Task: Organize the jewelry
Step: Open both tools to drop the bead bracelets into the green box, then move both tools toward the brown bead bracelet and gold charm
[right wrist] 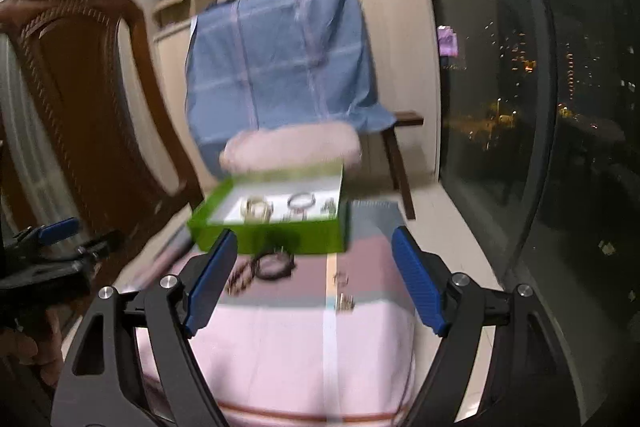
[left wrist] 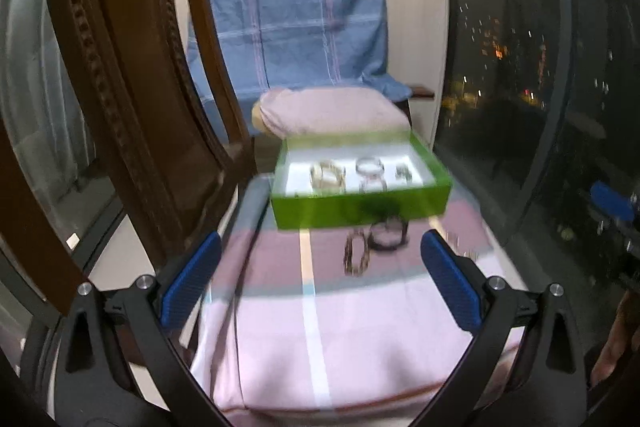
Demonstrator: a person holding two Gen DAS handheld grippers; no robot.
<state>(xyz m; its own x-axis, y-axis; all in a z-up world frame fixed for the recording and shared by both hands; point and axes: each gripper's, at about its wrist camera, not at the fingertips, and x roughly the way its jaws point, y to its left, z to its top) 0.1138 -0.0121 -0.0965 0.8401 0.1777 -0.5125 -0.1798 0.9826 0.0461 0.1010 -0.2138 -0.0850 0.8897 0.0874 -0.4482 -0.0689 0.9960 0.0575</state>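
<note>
Hovering: both grippers above the pink cloth (left wrist: 320,347), nothing between either pair of fingers.
Left gripper (left wrist: 320,267): jaws spread wide, empty; blue pads at 9 and 3 o'clock of the view.
Right gripper (right wrist: 316,279): jaws apart, empty; the pads frame the cloth's pale stripe.
Green box (left wrist: 360,207): lidless, on the far end of the cloth, at 12 o'clock from the left jaws, well apart from the fingertips; in the right view it sits at 11 o'clock, its near wall just past the left pad.
Box contents: pale bangle (left wrist: 326,173), clear bangle (left wrist: 370,167), small dark piece (left wrist: 404,173); blurred, detail unreadable.
Loose jewelry: dark ring bracelet (left wrist: 388,235) and beaded bracelet (left wrist: 356,255) lie on the cloth in front of the box, ahead of the left jaws, not touched.
Small metal pieces (right wrist: 344,291): on the cloth near the stripe, between the right jaws' lines but beyond the tips.
Background: wooden chair (left wrist: 132,87) at 9 o'clock, blue cloth (left wrist: 296,23) at 12, dark window (left wrist: 540,87) at 3.
Focus: both views motion-blurred.
</note>
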